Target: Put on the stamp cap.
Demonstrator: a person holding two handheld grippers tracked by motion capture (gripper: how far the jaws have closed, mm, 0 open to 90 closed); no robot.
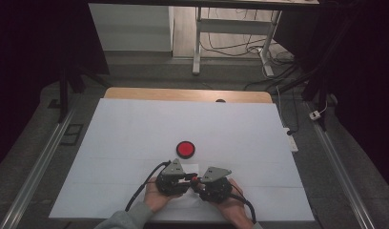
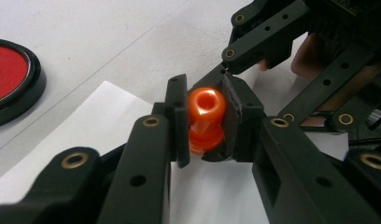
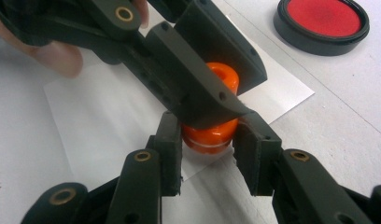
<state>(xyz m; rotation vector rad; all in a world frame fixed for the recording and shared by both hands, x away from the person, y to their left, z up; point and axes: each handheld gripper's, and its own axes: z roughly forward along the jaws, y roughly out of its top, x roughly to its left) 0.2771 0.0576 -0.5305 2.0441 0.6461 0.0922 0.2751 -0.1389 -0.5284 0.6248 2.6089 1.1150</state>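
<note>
A small orange stamp [image 2: 206,109] with a hole in its knob stands upright over a loose white sheet of paper [image 2: 90,116]. My left gripper [image 2: 205,119] is shut on its upper knob, one pad on each side. From the opposite side, my right gripper [image 3: 208,149] holds the stamp's [image 3: 212,135] wider lower part, and its pads look pressed against it. The left gripper's fingers [image 3: 198,79] cross above in the right gripper view. In the high view both grippers, left [image 1: 189,178] and right [image 1: 198,182], meet near the table's front edge around the stamp [image 1: 194,180].
A round red ink pad [image 1: 185,149] in a black rim lies just beyond the grippers, also visible as the ink pad [image 2: 6,74] and the ink pad [image 3: 321,21]. A white cover [image 1: 135,129] spreads over the table. Desk legs and cables stand beyond the far edge.
</note>
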